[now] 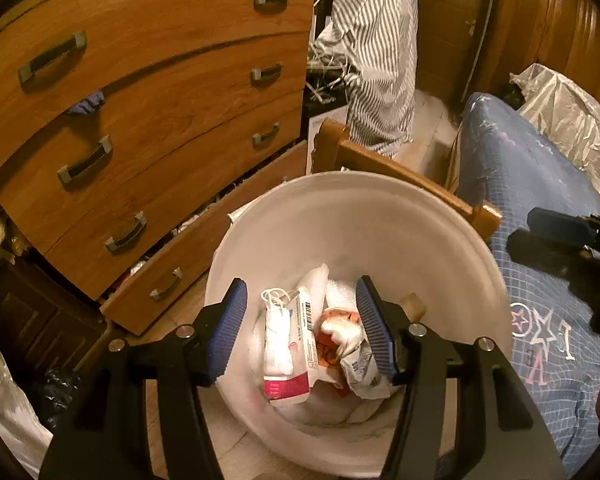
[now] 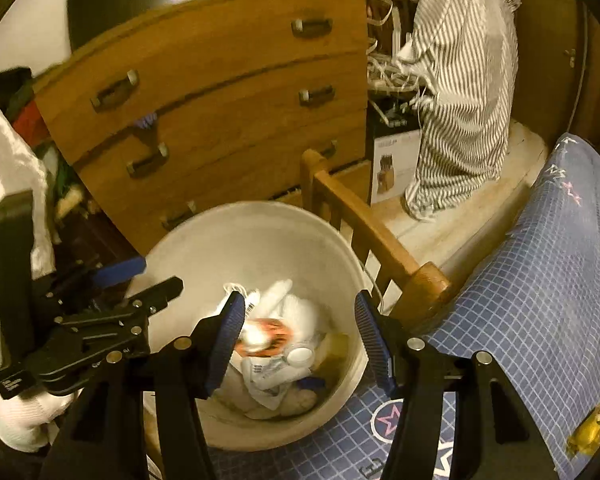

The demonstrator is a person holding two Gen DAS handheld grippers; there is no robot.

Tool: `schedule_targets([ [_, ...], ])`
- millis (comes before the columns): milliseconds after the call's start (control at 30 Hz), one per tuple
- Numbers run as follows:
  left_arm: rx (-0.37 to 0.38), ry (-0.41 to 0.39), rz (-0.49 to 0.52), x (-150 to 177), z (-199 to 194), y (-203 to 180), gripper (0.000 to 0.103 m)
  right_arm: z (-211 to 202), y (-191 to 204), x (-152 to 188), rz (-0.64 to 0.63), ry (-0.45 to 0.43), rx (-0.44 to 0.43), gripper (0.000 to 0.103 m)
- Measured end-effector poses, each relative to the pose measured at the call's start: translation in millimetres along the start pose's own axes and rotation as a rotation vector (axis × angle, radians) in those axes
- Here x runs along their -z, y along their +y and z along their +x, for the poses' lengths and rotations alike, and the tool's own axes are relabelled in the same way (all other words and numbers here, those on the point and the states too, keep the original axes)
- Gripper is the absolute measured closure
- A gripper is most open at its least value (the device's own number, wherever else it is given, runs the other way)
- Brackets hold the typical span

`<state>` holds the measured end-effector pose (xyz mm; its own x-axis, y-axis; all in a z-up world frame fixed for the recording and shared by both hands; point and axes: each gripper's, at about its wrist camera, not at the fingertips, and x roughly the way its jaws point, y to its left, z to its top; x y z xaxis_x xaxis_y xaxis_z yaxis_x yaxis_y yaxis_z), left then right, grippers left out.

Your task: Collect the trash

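Observation:
A white round bin (image 1: 340,178) stands on the floor between the drawers and the bed. It holds trash: a white and pink packet (image 1: 286,356), a crumpled orange and white wrapper (image 1: 336,332) and grey printed paper. My left gripper (image 1: 302,328) hangs over the bin mouth, open, with nothing between its pads. The right gripper (image 1: 540,236) shows at the right edge of that view. In the right wrist view my right gripper (image 2: 300,340) is also open above the bin (image 2: 240,216). A blurred orange and white piece (image 2: 266,336) lies below it. The left gripper (image 2: 148,280) is at the bin's left.
A wooden chest of drawers (image 1: 160,100) stands behind the bin, its bottom drawer (image 1: 204,240) pulled out. A wooden bed rail (image 2: 372,240) and a blue checked sheet (image 2: 540,280) lie to the right. A yellow wrapper (image 2: 592,428) rests on the sheet. Striped cloth (image 2: 460,80) hangs behind.

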<state>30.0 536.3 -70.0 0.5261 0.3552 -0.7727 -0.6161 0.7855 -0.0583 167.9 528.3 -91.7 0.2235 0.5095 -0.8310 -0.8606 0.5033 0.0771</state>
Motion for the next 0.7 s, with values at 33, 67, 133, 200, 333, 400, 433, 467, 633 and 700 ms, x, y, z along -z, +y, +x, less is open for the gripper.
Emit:
schedule_targets([
  [33, -0.001, -0.024, -0.006, 2.0, -9.7, 0.4, 0.045, -14.0, 0.3, 4.1, 0.001, -0.033, -0.003, 0.044],
  [67, -0.006, -0.063, -0.019, 5.0, -24.5, 1.4, 0.036, -23.2, 0.5, 7.5, 0.001, -0.054, -0.007, 0.044],
  [133, -0.007, -0.143, -0.035, 12.3, -53.6, 1.0, 0.028, -55.8, 4.8, 23.4, -0.013, -0.136, 0.001, 0.042],
  [200, -0.026, -0.234, -0.039, 23.6, -87.2, -1.6, 0.008, -83.1, 11.1, 41.6, -0.030, -0.206, 0.007, 0.033],
  [333, -0.112, -0.417, -0.046, 57.8, -152.3, -12.7, 0.006, -134.7, 22.6, 87.9, -0.056, -0.325, 0.037, 0.024],
  [400, -0.123, -0.497, -0.045, 76.1, -175.0, -19.7, 0.006, -160.6, 26.1, 111.4, -0.054, -0.377, 0.051, 0.020],
  [433, -0.109, -0.516, -0.040, 82.5, -183.5, -23.6, 0.006, -171.9, 27.3, 121.7, -0.055, -0.396, 0.055, 0.019],
  [467, -0.088, -0.516, -0.043, 87.6, -189.4, -25.2, 0.006, -183.0, 28.4, 132.3, -0.055, -0.411, 0.067, 0.017],
  [633, -0.072, -0.463, -0.055, 103.3, -206.8, -38.1, 0.006, -220.2, 30.3, 164.4, -0.025, -0.429, 0.055, 0.013],
  [700, -0.069, -0.464, -0.039, 106.7, -214.0, -43.0, 0.006, -230.8, 29.2, 170.1, -0.019, -0.414, 0.051, 0.012],
])
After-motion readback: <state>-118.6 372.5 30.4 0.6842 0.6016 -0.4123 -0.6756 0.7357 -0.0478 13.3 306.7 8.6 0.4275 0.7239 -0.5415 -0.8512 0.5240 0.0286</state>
